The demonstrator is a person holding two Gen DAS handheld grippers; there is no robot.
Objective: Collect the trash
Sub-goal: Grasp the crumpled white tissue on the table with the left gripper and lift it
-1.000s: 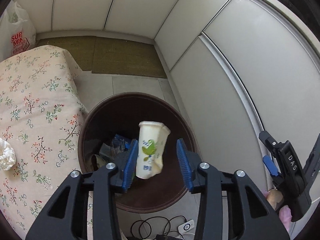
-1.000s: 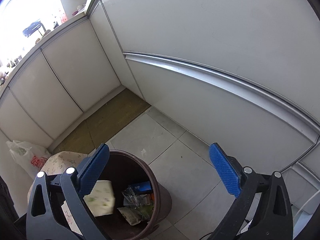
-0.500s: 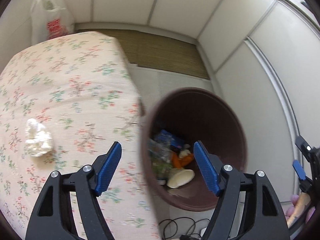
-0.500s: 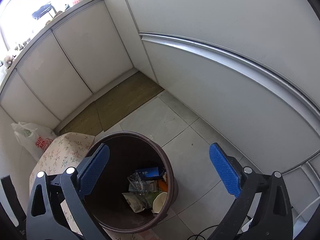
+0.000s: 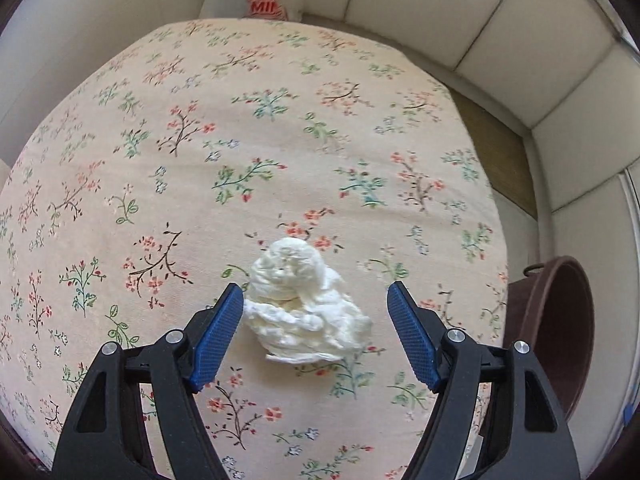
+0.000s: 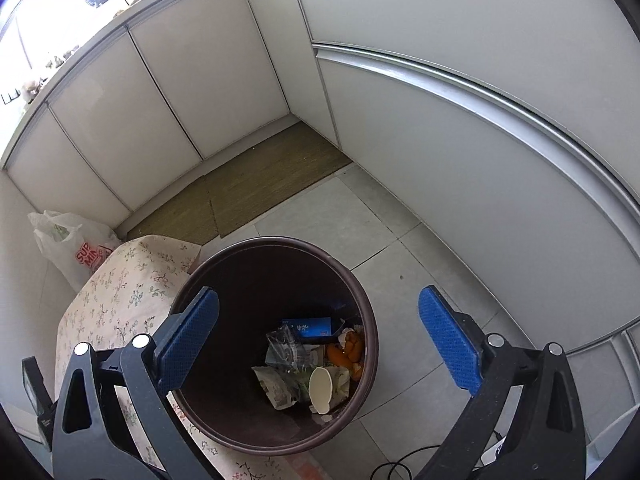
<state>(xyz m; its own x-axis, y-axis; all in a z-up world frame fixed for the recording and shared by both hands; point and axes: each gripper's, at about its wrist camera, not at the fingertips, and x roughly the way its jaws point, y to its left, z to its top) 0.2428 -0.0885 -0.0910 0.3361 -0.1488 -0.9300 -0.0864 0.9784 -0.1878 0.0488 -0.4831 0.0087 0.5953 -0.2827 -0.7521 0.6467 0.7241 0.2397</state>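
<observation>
Left tongs (image 5: 315, 334), released, hung over the crumpled tissue (image 5: 304, 304) on the floral bench (image 5: 240, 140), bin (image 5: 560, 332) at three o'clock; right tongs (image 6: 320, 340) gaped empty above it; next, a judged descent and closure.

The crumpled tissue (image 5: 304, 304) looks like soft white paper, all wrinkly. It lies on a matt cloth table cover (image 5: 256, 128) with little printed flowers. The left gripper (image 5: 316, 336) is black plastic with bumpy blue pads (image 5: 218, 338) and shiny metal screws. The trash bin (image 6: 276, 438) looks like smooth, slightly shiny brown plastic. The shopping bag (image 6: 76, 246) is thin crinkly plastic. The floor mat (image 6: 256, 184) looks rough and woven, the floor tiles (image 6: 384, 264) smooth, the cabinet doors (image 6: 160, 80) glossy
</observation>
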